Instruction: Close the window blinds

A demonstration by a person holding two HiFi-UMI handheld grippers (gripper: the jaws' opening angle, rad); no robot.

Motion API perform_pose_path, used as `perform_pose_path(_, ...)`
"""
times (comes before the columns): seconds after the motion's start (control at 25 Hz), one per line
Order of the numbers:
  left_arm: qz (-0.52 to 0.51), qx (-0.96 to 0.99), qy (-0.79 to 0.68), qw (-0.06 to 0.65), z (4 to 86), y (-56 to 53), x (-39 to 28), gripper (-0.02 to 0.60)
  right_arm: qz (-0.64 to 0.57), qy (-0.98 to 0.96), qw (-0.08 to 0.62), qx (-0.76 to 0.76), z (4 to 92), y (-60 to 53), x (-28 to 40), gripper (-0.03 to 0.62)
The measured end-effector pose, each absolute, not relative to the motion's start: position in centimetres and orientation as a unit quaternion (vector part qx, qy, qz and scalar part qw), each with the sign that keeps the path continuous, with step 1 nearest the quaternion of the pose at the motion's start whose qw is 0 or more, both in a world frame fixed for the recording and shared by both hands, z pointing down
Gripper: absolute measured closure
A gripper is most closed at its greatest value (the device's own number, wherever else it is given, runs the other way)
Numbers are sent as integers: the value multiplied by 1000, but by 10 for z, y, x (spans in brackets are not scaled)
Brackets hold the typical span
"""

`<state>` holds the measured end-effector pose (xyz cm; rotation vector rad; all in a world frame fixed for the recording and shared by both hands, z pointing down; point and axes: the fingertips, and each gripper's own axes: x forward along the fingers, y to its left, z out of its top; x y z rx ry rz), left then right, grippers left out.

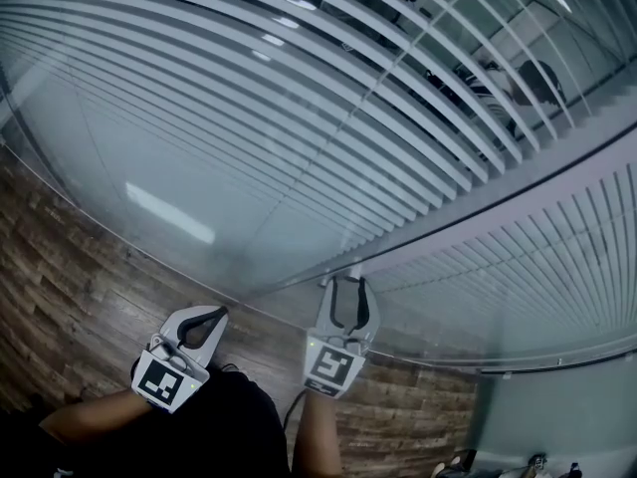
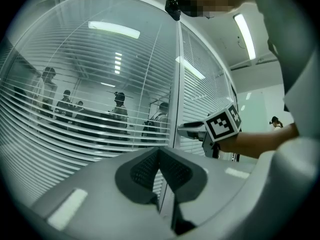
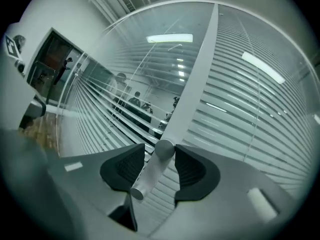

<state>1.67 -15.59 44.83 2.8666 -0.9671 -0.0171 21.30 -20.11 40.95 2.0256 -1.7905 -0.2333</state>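
White slat blinds [image 1: 299,98] hang behind a glass wall, their slats tilted so the room beyond shows through. A grey upright frame post [image 3: 200,69] divides two panes. A small round metal knob [image 3: 164,148] on a short rod [image 3: 142,181] sticks out of that post. My right gripper [image 3: 161,154] is open, its dark pads on either side of the knob with a gap showing on the left side. The head view has the right gripper [image 1: 347,285] at the post's foot. My left gripper [image 2: 160,156] is shut on nothing and hangs level to the left [image 1: 221,314].
A second blinds panel [image 1: 557,267] fills the pane right of the post. Several people [image 2: 119,109] stand behind the glass. Wood-pattern floor [image 1: 60,267] runs along the base of the wall. My own legs are below the grippers.
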Motion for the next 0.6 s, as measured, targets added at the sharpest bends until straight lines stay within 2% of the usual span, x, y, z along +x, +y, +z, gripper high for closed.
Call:
perform_pose_path(0.08, -5, 946, -320, 58, 448, -156, 17, 580, -59, -647, 176, 739, 408, -200, 216, 421)
perform_pose_path(0.32, -4, 946, -319, 60, 449, -151, 18, 580, 79, -660, 7, 747, 411, -198, 233, 445)
perform_pose_path(0.4, -5, 945, -321, 62, 450, -151, 17, 580, 94, -660, -16, 745, 412, -199, 233, 464)
perform_pose_path(0.6, 0, 944, -322, 64, 452, -149, 13, 580, 120, -653, -63, 746, 409, -200, 233, 464)
